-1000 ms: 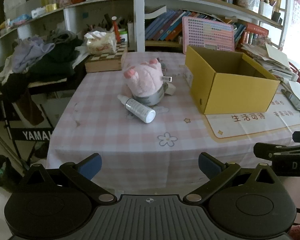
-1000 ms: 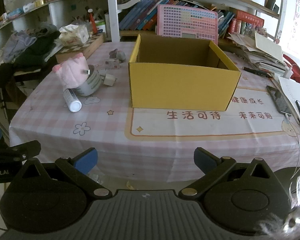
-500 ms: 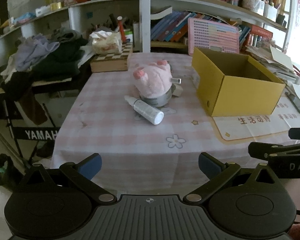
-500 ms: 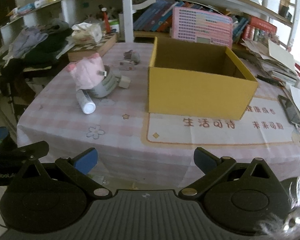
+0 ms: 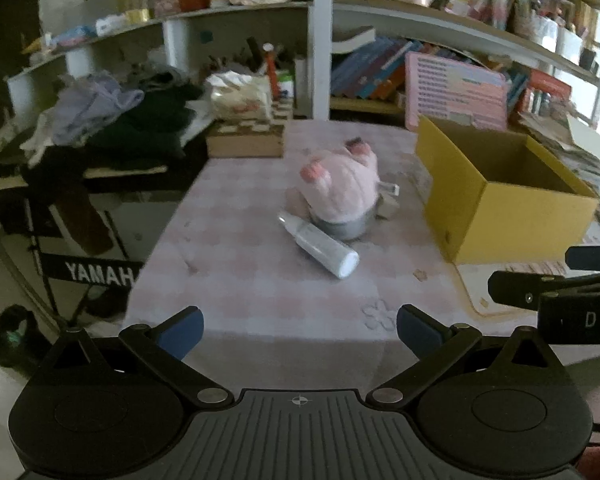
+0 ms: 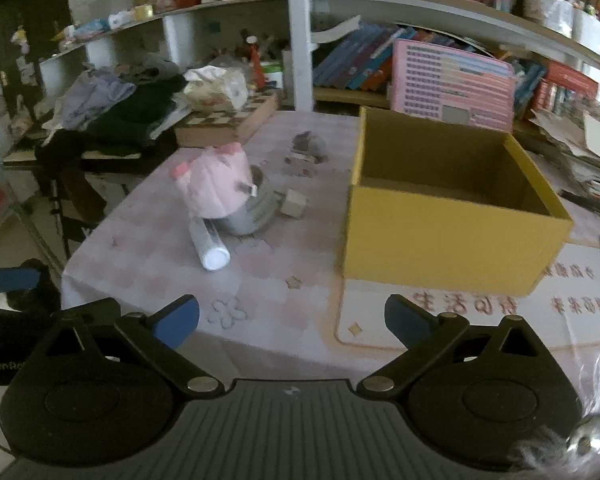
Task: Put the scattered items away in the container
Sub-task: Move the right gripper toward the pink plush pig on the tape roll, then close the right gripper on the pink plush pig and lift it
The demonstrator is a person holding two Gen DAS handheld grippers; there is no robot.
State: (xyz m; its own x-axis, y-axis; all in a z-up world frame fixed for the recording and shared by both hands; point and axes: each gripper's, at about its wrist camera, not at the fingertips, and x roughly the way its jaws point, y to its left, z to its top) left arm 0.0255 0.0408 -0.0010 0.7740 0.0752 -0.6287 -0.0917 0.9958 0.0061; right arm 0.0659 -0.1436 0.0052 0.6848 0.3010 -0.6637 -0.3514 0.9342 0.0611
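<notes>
Shelving crammed with books and oddments backs the room, with a heap of clothes on a side stand to the left. Table (image 5: 260, 280): covered in a pink checked cloth, with a printed mat at its right. Yellow cardboard box (image 6: 452, 216): the container, open-topped, upright on the right half of the table; no items show in the visible part of its interior. Pink plush toy (image 6: 216, 184): sits on top of a grey tape roll (image 6: 256, 210), left of the box and apart from it. White bottle (image 5: 320, 246): lying on its side, its neck end just beside the roll, its base pointing toward the cameras. Small cube (image 6: 294, 204): just right of the roll; two further small grey pieces lie farther back, too blurred to name. Left gripper (image 5: 300, 330): fingers spread wide, nothing between them, touching nothing, held short of the table edge and facing the bottle. Right gripper (image 6: 292, 320): likewise wide and empty, over the near edge, facing the gap between roll and box. Step, as judged: approach for a first pick, nothing yet tidied. Advice: take the bottle across its barrel, fingers square to its length so it cannot roll; lift clear of the box wall before releasing.
</notes>
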